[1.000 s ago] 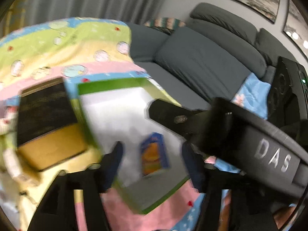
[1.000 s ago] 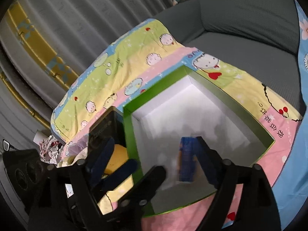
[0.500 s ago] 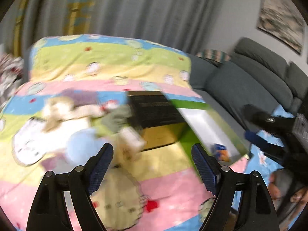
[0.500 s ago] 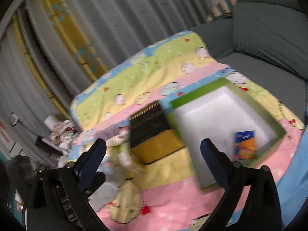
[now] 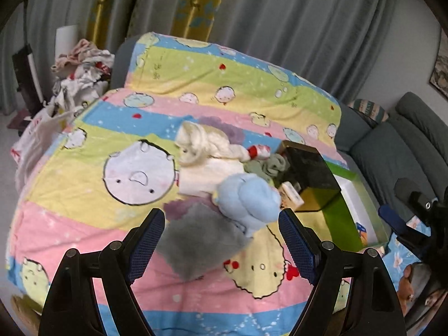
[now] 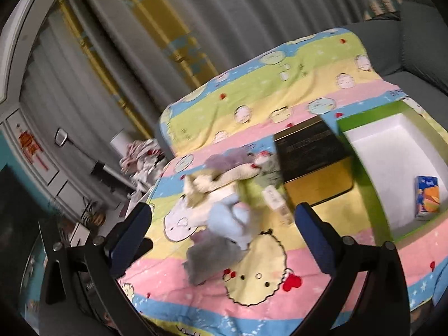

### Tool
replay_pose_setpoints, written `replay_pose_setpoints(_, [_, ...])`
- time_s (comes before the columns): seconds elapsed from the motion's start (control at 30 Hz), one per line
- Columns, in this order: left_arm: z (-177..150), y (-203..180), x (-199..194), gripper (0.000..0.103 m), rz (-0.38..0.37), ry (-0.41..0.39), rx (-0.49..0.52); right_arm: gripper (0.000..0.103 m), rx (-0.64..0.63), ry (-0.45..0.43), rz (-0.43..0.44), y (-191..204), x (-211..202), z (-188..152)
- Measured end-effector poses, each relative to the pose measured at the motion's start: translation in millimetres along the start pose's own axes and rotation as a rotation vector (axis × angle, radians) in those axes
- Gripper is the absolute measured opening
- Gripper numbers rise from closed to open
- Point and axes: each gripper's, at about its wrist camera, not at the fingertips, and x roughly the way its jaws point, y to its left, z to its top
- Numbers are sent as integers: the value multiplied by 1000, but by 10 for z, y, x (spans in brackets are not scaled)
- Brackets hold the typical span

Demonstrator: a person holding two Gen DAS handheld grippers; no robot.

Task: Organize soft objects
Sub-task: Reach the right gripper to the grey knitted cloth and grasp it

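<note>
A pile of soft things lies on the cartoon blanket [image 5: 84,224]: a grey fluffy cloth [image 5: 201,240], a light blue plush [image 5: 246,198], a cream plush [image 5: 207,145] and a green sock [image 5: 266,165]. My left gripper [image 5: 221,224] hangs open above the grey cloth, with nothing between its pads. My right gripper [image 6: 222,212] is open too, over the same light blue plush [image 6: 229,218] and grey cloth [image 6: 210,254], and shows at the right edge of the left wrist view [image 5: 397,204]. The green box [image 6: 361,168] holds a blue and orange packet [image 6: 427,201].
A black and gold box [image 5: 310,176] stands between the pile and the green box [image 5: 333,218], with a small white carton [image 5: 291,193] against it. Crumpled laundry [image 5: 81,70] lies beyond the blanket's far left corner. A grey sofa [image 5: 392,154] runs along the right, curtains behind.
Both views swung left from the green box to the pile of soft things. The packet that was between the right fingers now lies in the box, and the right jaws stand wider.
</note>
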Motion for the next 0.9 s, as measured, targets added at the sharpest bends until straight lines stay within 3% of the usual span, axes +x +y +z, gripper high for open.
replay_pose_setpoints(0.13, [8,44,53,84,-15,-5,29,102,-43,-11,-47,99,79,-32])
replay_pose_setpoints(0.23, [-82,108,196,84,-32,-11,11,102,-58,42,-61,88,223,-83])
replay_pose_setpoints(0.4, [-167,128,601,84,-77,55,11,102,-26,86,-86,-50,395,-111])
replay_pose_setpoints(0.5, [-210,103,724,84,-76,44,39,102,22,98,-101,-180,498,-109])
replay_pose_setpoints(0.67, [-338,185,875,84,-180,59,74,102,38,151,-111,-252,728,-160])
replay_pose_setpoints(0.8, [-389,240,936,84,-121,63,93,102,14,188,-133,-214,888,-220])
replay_pose_setpoints(0.9, [-432,310,952,84,-128,75,77,101,28,203,-149,-197,962,-236])
